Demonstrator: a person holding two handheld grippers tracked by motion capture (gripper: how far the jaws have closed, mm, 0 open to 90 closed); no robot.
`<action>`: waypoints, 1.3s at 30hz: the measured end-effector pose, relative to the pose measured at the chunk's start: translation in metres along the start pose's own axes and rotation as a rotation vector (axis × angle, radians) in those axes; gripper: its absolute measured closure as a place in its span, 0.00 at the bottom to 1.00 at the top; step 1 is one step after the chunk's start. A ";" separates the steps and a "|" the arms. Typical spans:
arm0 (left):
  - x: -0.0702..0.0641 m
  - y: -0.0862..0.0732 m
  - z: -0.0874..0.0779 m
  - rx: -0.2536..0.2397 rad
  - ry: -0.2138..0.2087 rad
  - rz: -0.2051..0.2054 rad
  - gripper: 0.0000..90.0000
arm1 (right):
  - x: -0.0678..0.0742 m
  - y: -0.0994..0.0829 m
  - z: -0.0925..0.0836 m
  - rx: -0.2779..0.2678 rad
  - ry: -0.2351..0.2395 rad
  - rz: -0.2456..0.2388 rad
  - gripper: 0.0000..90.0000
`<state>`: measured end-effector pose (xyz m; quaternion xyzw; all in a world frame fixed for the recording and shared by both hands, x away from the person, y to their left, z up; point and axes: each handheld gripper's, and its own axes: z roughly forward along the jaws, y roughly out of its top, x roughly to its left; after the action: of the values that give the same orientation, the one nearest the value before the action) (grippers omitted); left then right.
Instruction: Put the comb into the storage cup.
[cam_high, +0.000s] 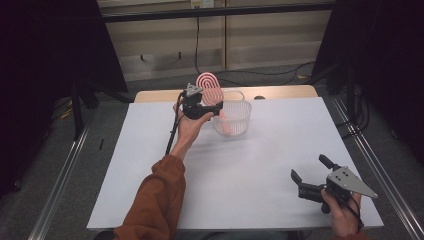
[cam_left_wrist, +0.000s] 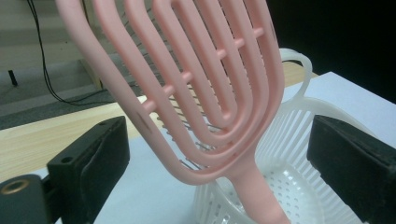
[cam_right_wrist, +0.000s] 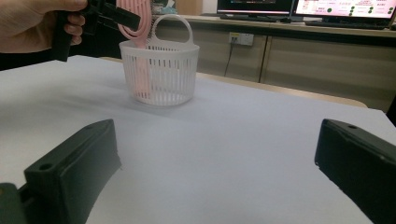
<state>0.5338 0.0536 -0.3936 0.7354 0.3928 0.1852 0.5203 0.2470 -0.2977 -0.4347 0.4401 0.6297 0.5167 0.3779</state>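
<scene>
In the upper middle of the high view, a pink hairbrush (cam_high: 209, 89) is seen standing handle-down in a white slotted basket (cam_high: 239, 118) on the white desk (cam_high: 260, 165), its looped head tilted above the rim. The left tongs (cam_high: 212, 106) are held around the brush head; in the left gripper view both jaws are seen apart from the pink frame, released. At the lower right, the right tongs (cam_high: 310, 167) are held spread wide over bare desk.
</scene>
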 end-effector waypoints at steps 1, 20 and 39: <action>0.000 0.000 0.000 -0.001 -0.006 -0.001 0.05 | 0.000 0.000 0.000 -0.001 0.000 -0.001 0.00; 0.001 -0.005 -0.023 -0.075 -0.005 0.073 0.03 | -0.001 0.000 0.000 0.000 -0.007 0.002 0.00; 0.013 -0.011 -0.044 -0.212 -0.006 0.085 0.01 | -0.004 -0.002 0.004 0.001 -0.009 0.015 0.00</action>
<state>0.5081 0.0925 -0.3889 0.6926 0.3382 0.2454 0.5879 0.2519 -0.3008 -0.4372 0.4473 0.6251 0.5170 0.3766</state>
